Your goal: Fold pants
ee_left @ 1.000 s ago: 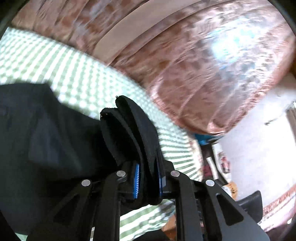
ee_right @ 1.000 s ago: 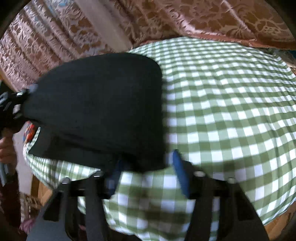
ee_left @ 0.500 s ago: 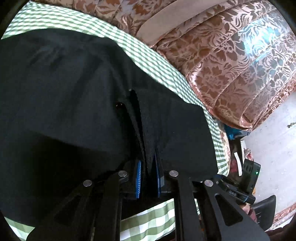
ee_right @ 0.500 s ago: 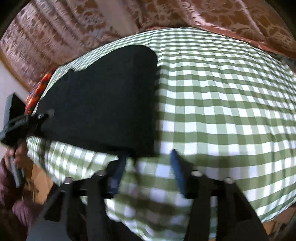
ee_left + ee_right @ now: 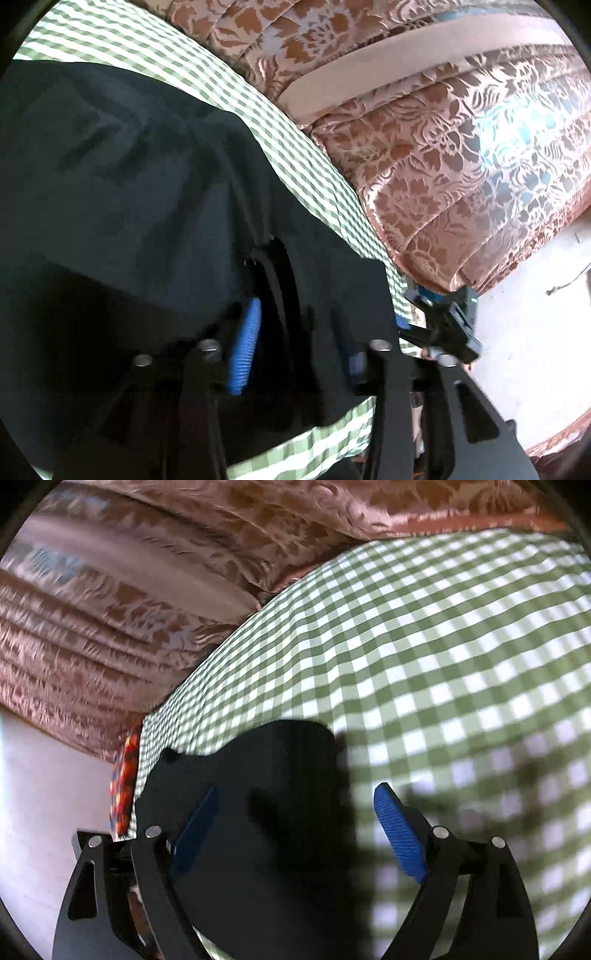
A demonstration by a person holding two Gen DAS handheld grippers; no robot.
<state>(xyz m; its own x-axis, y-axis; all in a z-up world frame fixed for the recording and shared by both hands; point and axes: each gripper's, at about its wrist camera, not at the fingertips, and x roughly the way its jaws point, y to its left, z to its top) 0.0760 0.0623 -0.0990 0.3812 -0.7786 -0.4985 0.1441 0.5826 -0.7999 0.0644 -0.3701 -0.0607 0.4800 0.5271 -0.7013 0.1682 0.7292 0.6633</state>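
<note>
One pair of black pants [image 5: 122, 206], matte and softly creased, lies folded on a green-and-white checked cloth [image 5: 424, 657] that covers the table. The left gripper [image 5: 295, 347] sits low over the near edge of the pants, its jaws having just opened; a thick stack of dark hems stands between the two ribbed blue pads [image 5: 245, 350] with a gap on the right side, no longer pinched. The right gripper [image 5: 295, 830] has also just opened, and its two blue pads [image 5: 400, 840] stand wide apart above the rounded fold of the pants, gripping nothing. Glossy pink-brown curtains [image 5: 461, 158] with a floral weave hang in pleats behind the table.
</note>
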